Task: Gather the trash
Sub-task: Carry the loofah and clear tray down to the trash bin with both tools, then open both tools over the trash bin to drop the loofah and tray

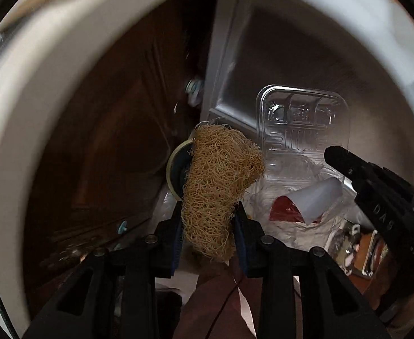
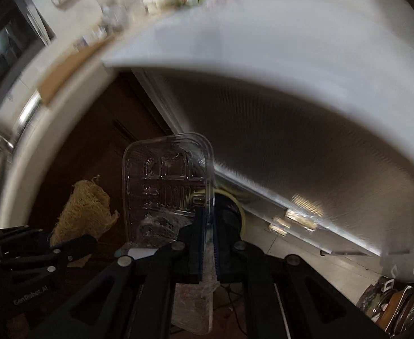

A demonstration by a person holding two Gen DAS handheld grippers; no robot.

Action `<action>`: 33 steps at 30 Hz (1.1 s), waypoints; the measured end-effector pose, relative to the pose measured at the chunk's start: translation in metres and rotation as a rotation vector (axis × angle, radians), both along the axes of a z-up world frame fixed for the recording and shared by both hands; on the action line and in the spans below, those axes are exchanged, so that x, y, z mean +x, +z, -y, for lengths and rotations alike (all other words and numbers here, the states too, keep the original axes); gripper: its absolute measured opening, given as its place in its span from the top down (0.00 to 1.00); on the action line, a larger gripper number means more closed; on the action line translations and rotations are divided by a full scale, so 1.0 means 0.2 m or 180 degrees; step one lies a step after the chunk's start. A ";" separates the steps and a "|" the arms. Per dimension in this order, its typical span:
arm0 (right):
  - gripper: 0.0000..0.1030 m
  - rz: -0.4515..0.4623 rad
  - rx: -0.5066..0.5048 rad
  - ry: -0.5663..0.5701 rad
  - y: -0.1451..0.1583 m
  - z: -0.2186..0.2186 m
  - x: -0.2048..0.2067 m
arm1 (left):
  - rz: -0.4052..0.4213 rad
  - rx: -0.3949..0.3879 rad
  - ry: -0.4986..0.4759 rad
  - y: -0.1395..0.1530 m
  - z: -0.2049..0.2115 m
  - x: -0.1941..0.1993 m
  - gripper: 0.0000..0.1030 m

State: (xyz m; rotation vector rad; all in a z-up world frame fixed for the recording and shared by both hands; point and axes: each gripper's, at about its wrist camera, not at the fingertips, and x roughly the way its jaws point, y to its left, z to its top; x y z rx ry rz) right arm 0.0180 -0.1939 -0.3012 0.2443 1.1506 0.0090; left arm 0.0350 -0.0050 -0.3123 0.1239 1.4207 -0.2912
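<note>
A tan loofah scrubber point(image 1: 221, 169) sticks up between the fingers of my left gripper point(image 1: 209, 212), which is shut on its lower part. Beside it hangs a clear plastic tray point(image 1: 303, 118), with the black tip of my right gripper point(image 1: 336, 155) at its lower right edge. In the right wrist view my right gripper point(image 2: 208, 220) is shut on the tray point(image 2: 164, 183) at its lower right rim. The loofah point(image 2: 82, 212) and the left gripper point(image 2: 65, 250) show at the lower left. Both grippers point down.
Below lie crumpled clear plastic, a curled white paper point(image 1: 317, 197) and a red scrap point(image 1: 286, 209). A round yellow-rimmed object point(image 1: 175, 169) sits behind the loofah. A white counter edge point(image 1: 37, 113) arcs overhead, with a dark wooden door point(image 1: 108, 141) and a steel panel point(image 1: 305, 42) beneath it.
</note>
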 end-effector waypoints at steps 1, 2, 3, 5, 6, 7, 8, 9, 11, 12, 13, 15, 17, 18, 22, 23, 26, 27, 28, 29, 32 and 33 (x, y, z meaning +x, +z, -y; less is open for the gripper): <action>0.95 -0.0016 -0.0049 0.0032 -0.10 -0.01 0.03 | -0.0006 0.0013 0.0025 -0.07 0.00 0.02 0.70; 0.95 -0.0030 -0.0091 0.0065 -0.17 -0.03 0.06 | -0.0010 0.0030 0.0054 -0.13 0.00 0.04 0.70; 0.95 -0.0050 -0.0135 0.0087 -0.26 -0.04 0.09 | -0.0016 0.0073 0.0095 -0.21 0.00 0.06 0.70; 0.95 -0.0126 -0.0146 0.0136 -0.41 -0.06 0.13 | -0.0039 0.0135 0.0160 -0.38 -0.01 0.11 0.70; 0.95 -0.0178 -0.0156 0.0174 -0.50 -0.08 0.16 | -0.0067 0.0191 0.0200 -0.47 -0.01 0.13 0.69; 0.95 -0.0222 -0.0177 0.0220 -0.58 -0.10 0.19 | -0.0094 0.0219 0.0221 -0.54 -0.01 0.14 0.69; 0.95 -0.0271 -0.0204 0.0278 -0.67 -0.12 0.22 | -0.0124 0.0240 0.0243 -0.60 -0.01 0.16 0.69; 0.95 -0.0306 -0.0230 0.0320 -0.74 -0.14 0.24 | -0.0160 0.0273 0.0278 -0.68 -0.02 0.18 0.69; 0.94 -0.0380 -0.0286 0.0422 -0.91 -0.17 0.30 | -0.0229 0.0340 0.0320 -0.84 -0.02 0.20 0.67; 0.94 -0.0403 -0.0319 0.0453 -0.97 -0.19 0.32 | -0.0236 0.0369 0.0324 -0.89 -0.02 0.21 0.67; 0.94 -0.0442 -0.0350 0.0494 -1.04 -0.20 0.35 | -0.0242 0.0412 0.0316 -0.96 -0.03 0.22 0.65; 0.94 -0.0529 -0.0383 0.0550 -1.18 -0.22 0.40 | -0.0271 0.0502 0.0274 -1.08 -0.04 0.23 0.64; 0.93 -0.0670 -0.0348 0.0628 -1.31 -0.24 0.47 | -0.0322 0.0639 0.0238 -1.20 -0.03 0.24 0.61; 0.93 -0.0731 -0.0338 0.0644 -1.35 -0.24 0.49 | -0.0374 0.0705 0.0237 -1.28 -0.04 0.25 0.60; 0.77 -0.0959 -0.0384 0.0751 -1.52 -0.24 0.60 | -0.0528 0.0824 0.0259 -1.44 -0.05 0.29 0.51; 0.74 -0.0955 -0.0421 0.0763 -1.53 -0.25 0.61 | -0.0538 0.0859 0.0227 -1.46 -0.04 0.29 0.49; 0.66 -0.0932 -0.0456 0.0766 -1.55 -0.24 0.62 | -0.0571 0.0854 0.0226 -1.49 -0.02 0.29 0.44; 0.64 -0.0934 -0.0432 0.0770 -1.55 -0.23 0.62 | -0.0581 0.0839 0.0227 -1.48 -0.01 0.29 0.43; 0.64 -0.0939 -0.0421 0.0776 -1.55 -0.22 0.61 | -0.0591 0.0815 0.0225 -1.48 -0.01 0.29 0.42; 0.64 -0.0942 -0.0419 0.0785 -1.54 -0.21 0.60 | -0.0595 0.0800 0.0225 -1.48 -0.01 0.30 0.41; 0.63 -0.0943 -0.0430 0.0820 -1.51 -0.22 0.57 | -0.0579 0.0791 0.0206 -1.48 0.00 0.32 0.41; 0.63 -0.0939 -0.0443 0.0826 -1.51 -0.25 0.55 | -0.0546 0.0805 0.0170 -1.47 0.02 0.32 0.41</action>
